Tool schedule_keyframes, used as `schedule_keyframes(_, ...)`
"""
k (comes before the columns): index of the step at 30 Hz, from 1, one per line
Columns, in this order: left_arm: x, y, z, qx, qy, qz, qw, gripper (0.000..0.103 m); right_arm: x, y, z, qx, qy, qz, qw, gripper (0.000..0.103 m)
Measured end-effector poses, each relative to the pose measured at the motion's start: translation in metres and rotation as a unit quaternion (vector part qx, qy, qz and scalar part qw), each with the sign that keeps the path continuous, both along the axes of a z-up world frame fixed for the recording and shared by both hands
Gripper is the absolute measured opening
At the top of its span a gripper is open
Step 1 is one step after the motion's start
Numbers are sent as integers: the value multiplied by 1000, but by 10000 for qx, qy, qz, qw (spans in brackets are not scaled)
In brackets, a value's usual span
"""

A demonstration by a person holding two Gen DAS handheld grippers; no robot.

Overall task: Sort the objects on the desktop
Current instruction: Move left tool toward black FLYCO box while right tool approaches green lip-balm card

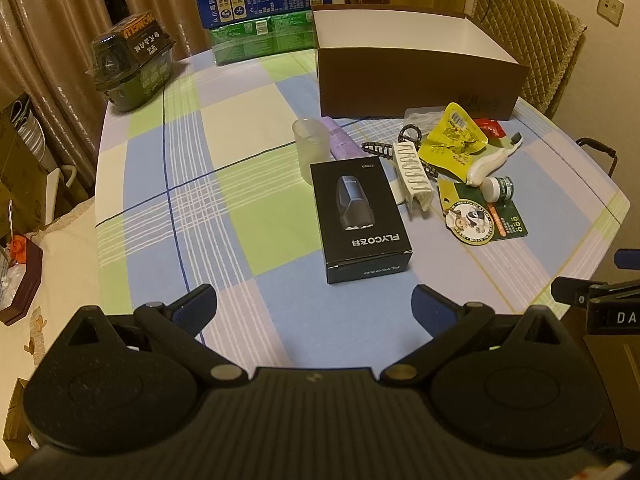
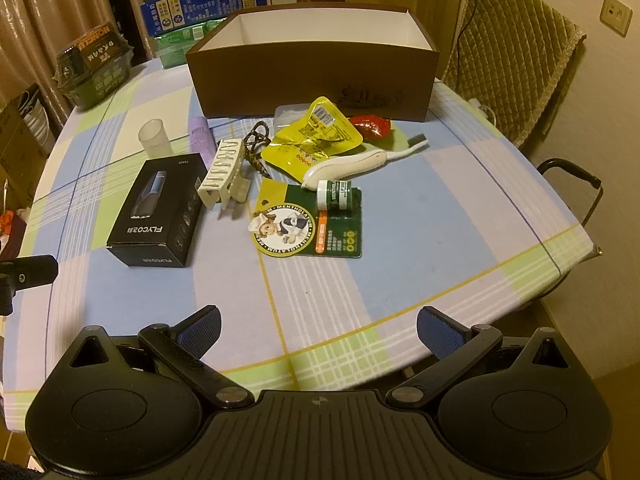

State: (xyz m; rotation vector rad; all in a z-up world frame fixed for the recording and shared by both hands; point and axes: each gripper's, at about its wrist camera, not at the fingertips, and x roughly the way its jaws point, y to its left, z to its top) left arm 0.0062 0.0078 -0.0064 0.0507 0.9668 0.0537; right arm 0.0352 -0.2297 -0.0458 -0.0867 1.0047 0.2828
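A black shaver box (image 1: 360,220) (image 2: 160,216) lies on the checked tablecloth. Beside it lie a white hair claw (image 1: 412,178) (image 2: 224,172), a dark patterned hair clip (image 2: 258,146), a yellow snack pouch (image 1: 454,140) (image 2: 316,136), a white toothbrush (image 2: 360,162), a small green jar (image 1: 498,188) (image 2: 334,196) on a green card (image 2: 316,228), a red wrapper (image 2: 370,125), a clear cup (image 1: 310,142) (image 2: 154,136) and a lilac tube (image 2: 201,140). Behind stands an open brown box (image 1: 416,80) (image 2: 312,88). My left gripper (image 1: 316,304) and right gripper (image 2: 320,328) hover open over the near table edge, holding nothing.
At the back left sit a dark bowl package (image 1: 132,64) (image 2: 94,68) and stacked blue and green cartons (image 1: 260,12) (image 2: 200,8). A quilted chair (image 2: 512,56) stands at the right behind the table. A side surface with a dark tray (image 1: 20,280) is at the left.
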Motion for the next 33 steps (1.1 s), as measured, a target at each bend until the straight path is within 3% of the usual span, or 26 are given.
schedule_keyframes(33, 10, 3, -1, 10, 108, -33, 9999, 102, 5, 7, -1, -12, 26, 85, 10000, 101)
